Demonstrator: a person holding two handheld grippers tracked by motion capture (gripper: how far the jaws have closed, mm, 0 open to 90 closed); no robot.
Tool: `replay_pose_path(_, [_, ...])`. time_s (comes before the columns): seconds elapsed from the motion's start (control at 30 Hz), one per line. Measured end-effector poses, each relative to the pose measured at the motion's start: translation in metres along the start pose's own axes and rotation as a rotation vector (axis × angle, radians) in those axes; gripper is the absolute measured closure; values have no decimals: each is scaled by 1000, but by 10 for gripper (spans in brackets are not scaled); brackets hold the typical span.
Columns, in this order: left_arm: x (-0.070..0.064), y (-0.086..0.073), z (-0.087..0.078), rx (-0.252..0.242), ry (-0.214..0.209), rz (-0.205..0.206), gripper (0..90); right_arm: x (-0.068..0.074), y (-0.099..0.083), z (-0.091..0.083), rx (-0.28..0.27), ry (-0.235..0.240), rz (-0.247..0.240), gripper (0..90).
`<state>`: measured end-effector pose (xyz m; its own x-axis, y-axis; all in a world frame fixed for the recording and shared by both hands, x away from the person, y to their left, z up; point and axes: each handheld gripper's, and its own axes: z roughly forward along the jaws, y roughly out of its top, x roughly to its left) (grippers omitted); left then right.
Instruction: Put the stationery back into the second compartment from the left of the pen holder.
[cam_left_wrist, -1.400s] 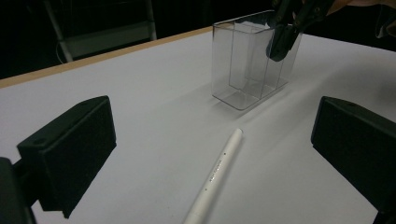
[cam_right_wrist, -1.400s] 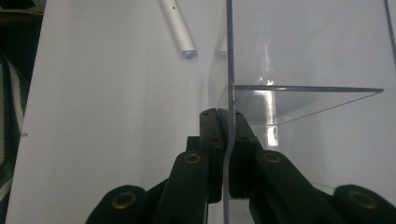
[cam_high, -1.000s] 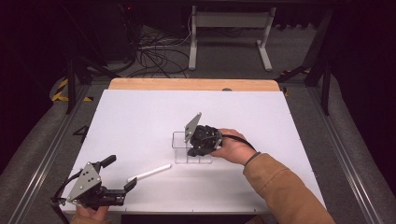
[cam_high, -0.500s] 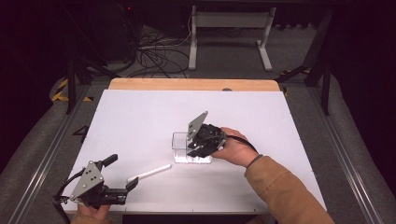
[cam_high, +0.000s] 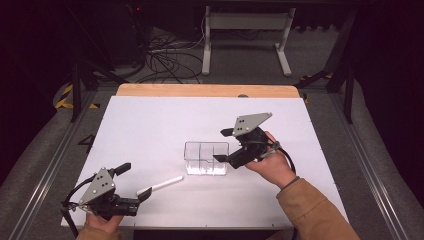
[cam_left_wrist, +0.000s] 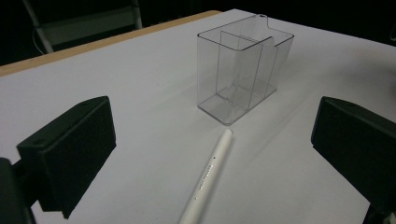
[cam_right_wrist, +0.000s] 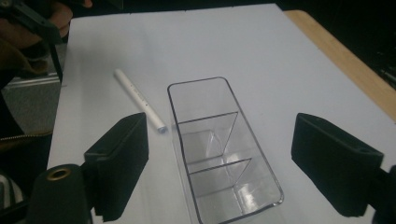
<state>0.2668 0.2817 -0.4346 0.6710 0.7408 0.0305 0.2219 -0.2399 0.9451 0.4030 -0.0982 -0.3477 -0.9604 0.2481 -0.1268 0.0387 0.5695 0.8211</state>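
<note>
A clear plastic organizer (cam_high: 205, 158) with three compartments stands empty at the table's middle; it also appears in the gripper views (cam_left_wrist: 243, 70) (cam_right_wrist: 219, 144). A white pen (cam_high: 167, 183) lies flat just left of it, toward the front. My left gripper (cam_high: 132, 180) is open at the front left, and the pen (cam_left_wrist: 205, 179) runs between its wide-set jaws toward the organizer. My right gripper (cam_high: 220, 145) is open at the organizer's right end, tilted and raised, with its jaws wide on either side of the box. The pen (cam_right_wrist: 139, 99) lies beyond it.
The white tabletop (cam_high: 150, 130) has a wooden strip (cam_high: 205, 90) along its far edge. A person's hand with the left gripper (cam_right_wrist: 28, 32) shows at the upper left of the right gripper view. Cables and a stand's legs are on the floor behind.
My right gripper has drawn back to the right and risen from over the organizer. The left gripper, the pen and the organizer have barely moved.
</note>
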Motion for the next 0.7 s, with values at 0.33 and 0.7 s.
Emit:
replay_pose_path(0.33, [3,9,4,28,-21,8,17,13,-24,-39,-140,-60,88,54])
replay_pose_path(0.7, [4,25,8,52,-58,35,32,33,-74,-80,-300,-178,151,1])
